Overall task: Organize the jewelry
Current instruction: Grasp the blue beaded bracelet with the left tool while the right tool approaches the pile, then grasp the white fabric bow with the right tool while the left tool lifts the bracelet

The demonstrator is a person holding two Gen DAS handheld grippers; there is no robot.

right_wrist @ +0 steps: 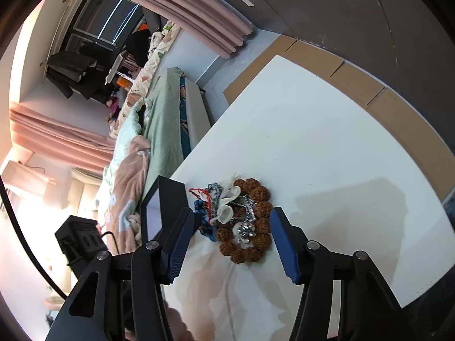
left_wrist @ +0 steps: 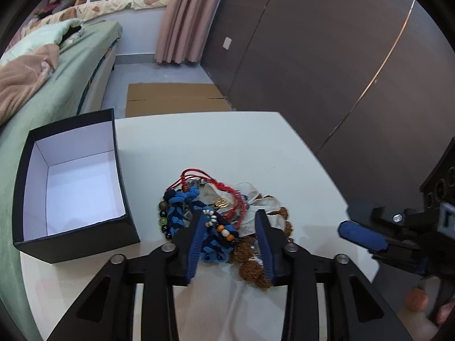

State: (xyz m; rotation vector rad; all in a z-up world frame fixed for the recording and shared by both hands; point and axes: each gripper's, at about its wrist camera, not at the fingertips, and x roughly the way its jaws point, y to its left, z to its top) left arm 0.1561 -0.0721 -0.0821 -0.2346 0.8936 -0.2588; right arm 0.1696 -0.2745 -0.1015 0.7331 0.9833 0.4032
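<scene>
A tangled pile of jewelry (left_wrist: 219,213) lies on the white table (left_wrist: 227,147): blue braided cords, a red string bracelet, beads, pale fabric and a brown knobbly bracelet (right_wrist: 250,227). My left gripper (left_wrist: 231,218) is open, its jaws either side of the near part of the pile. A black box (left_wrist: 74,187) with a white, empty inside stands to the left of the pile. My right gripper (right_wrist: 231,221) is open, close to the brown bracelet. It shows at the right in the left wrist view (left_wrist: 364,236).
A bed with green sheets (left_wrist: 57,85) runs along the table's left side. Flat cardboard (left_wrist: 176,99) lies on the floor beyond the far edge. A dark wall (left_wrist: 327,56) stands at the right. A black box corner (right_wrist: 167,199) shows left of the pile.
</scene>
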